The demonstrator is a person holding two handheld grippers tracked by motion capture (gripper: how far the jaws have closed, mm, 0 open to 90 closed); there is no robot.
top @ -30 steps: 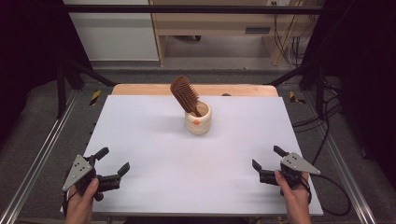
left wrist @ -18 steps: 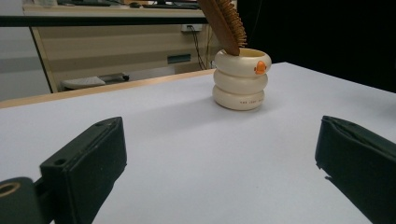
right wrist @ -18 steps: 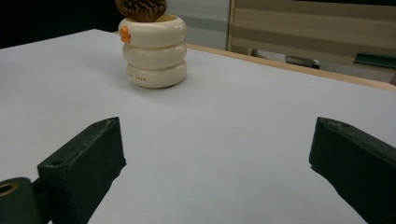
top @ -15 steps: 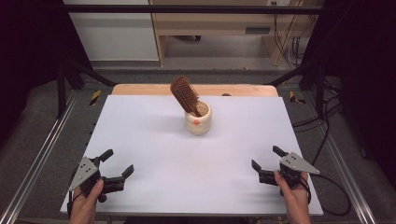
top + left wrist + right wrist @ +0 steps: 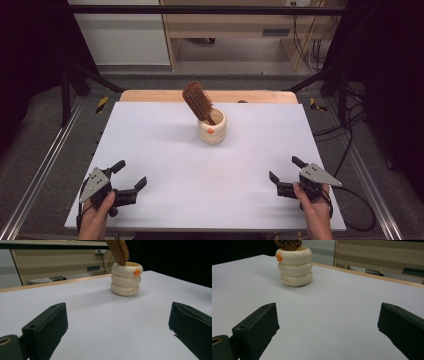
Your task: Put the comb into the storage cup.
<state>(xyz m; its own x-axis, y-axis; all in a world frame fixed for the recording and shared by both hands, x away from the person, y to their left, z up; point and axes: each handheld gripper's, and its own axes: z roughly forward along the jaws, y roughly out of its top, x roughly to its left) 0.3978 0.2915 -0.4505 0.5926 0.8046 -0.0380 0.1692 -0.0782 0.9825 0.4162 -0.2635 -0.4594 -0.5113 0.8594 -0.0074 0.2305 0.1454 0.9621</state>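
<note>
The brown wooden hairbrush (image 5: 198, 102) leans up-left from the cream ringed ceramic cup (image 5: 212, 128), mid-worktop, roughly equidistant ahead of both spread, empty tools, left tool (image 5: 129, 175) and right tool (image 5: 284, 170).

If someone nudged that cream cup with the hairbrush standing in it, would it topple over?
Possibly. The hairbrush leans to one side and rises well above the cup, so the load probably sits high and off-centre. The cup looks squat with a broad base, which should help it slide on the smooth table before tipping. Its ringed, glossy sides might be slippery to grip.
</note>
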